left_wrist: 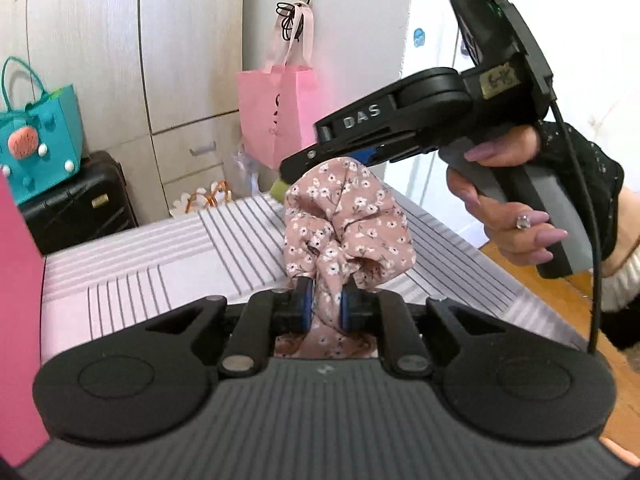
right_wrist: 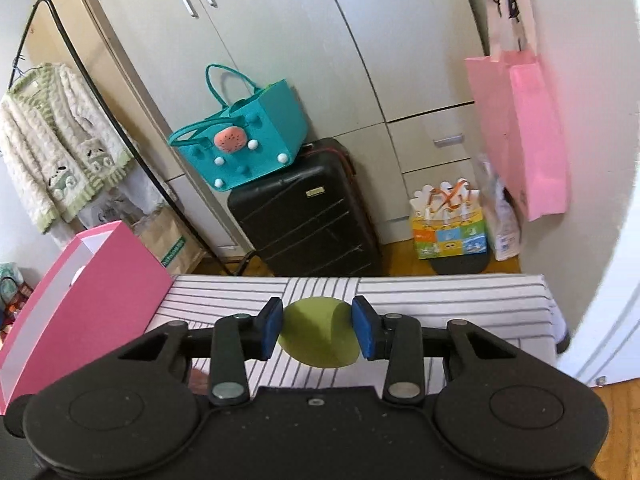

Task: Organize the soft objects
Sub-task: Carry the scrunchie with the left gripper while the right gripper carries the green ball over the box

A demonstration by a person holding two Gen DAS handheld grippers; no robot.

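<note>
A dusty-pink floral scrunchie (left_wrist: 344, 220) hangs bunched above the striped tabletop (left_wrist: 160, 256), and my left gripper (left_wrist: 325, 308) is shut on its lower end. In the right wrist view a soft yellow-green egg-shaped sponge (right_wrist: 318, 334) sits between the blue pads (right_wrist: 365, 330) of my right gripper (right_wrist: 318, 328), which is shut on it above the table. Seen from the left wrist, the right gripper (left_wrist: 286, 174) hovers just behind the scrunchie, held by a hand (left_wrist: 508, 216) in a black sleeve. An open pink box (right_wrist: 92, 280) stands at the table's left edge.
Beyond the table's far edge (right_wrist: 440, 280) stand a black suitcase (right_wrist: 308, 216) with a teal bag (right_wrist: 244, 136) on top, a small gift bag (right_wrist: 450, 228) and white wardrobes. A pink paper bag (right_wrist: 524, 132) hangs on the right wall. A clothes rack (right_wrist: 80, 68) stands left.
</note>
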